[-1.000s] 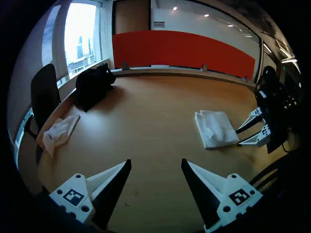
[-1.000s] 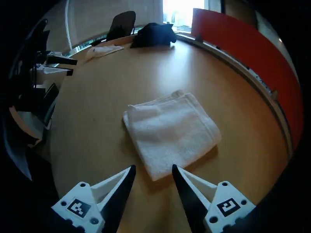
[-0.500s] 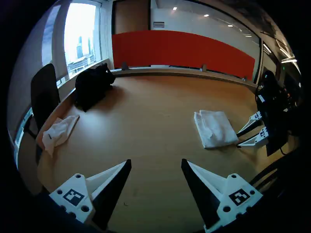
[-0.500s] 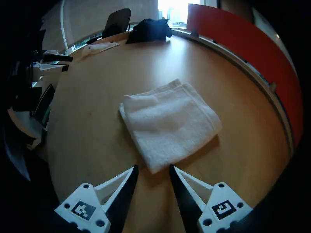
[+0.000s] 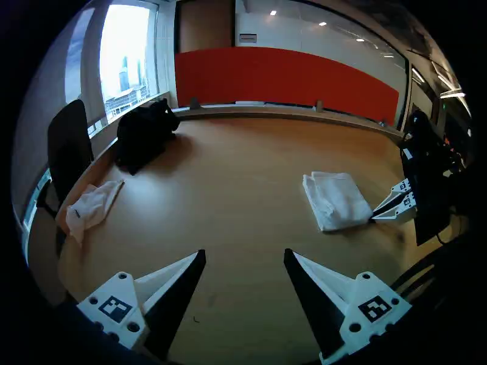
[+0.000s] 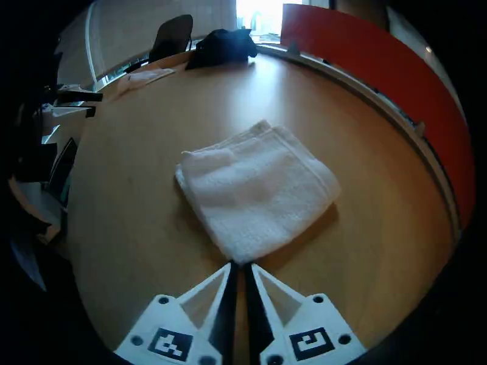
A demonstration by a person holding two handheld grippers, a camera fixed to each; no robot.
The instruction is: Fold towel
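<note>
- Your right gripper [image 6: 240,267] has its fingers pressed almost together, with the tips at the near corner of the towel [image 6: 255,188]. I cannot tell whether they pinch it.
- Your left gripper [image 5: 243,252] hangs wide open, well apart from the towel, probably because it is not needed now.
- The towel lies folded on the table [image 6: 134,182], so the task seems nearly done.
</note>
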